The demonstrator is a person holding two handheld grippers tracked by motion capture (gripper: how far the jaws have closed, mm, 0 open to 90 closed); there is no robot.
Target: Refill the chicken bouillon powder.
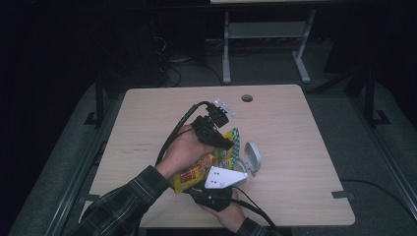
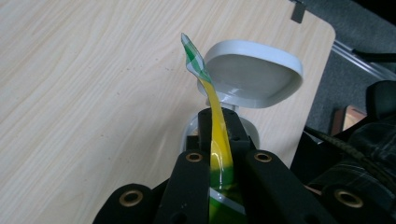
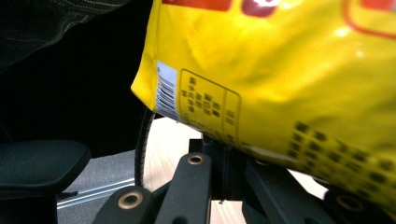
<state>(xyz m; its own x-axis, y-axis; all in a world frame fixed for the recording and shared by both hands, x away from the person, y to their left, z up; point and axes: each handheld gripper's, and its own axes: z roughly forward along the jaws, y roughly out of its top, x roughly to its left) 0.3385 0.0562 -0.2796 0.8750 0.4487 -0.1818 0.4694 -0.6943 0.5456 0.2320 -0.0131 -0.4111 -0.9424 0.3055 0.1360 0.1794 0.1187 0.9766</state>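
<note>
A yellow snack bag (image 1: 204,166) was held off the counter (image 1: 295,147) between both tools, above the near middle of the wooden top. Its long axis ran slantwise in the high view, from the lower end near the person's right hand (image 1: 227,212) up and away to its green-checked top edge (image 1: 235,135), which pointed toward the far right of the counter.

The left tool (image 1: 222,142) was clamped narrowly on the bag's upper end. In the left gripper view the thin yellow seal (image 2: 219,140) stood edge-on between the two black jaws, rising past them and curling at the green-checked tip (image 2: 194,58).

The right tool (image 1: 216,192), with its grey three-cornered plate (image 1: 223,178) on top, met the bag's lower end. In the right gripper view the yellow panel with a barcode (image 3: 166,91) and printed text hung just above the jaws, and its bottom edge ran into the gap between them, so that tool was closed on the bag too.

Just beyond the bag a small white container with its hinged lid open (image 2: 252,77) rested on the counter.
</note>
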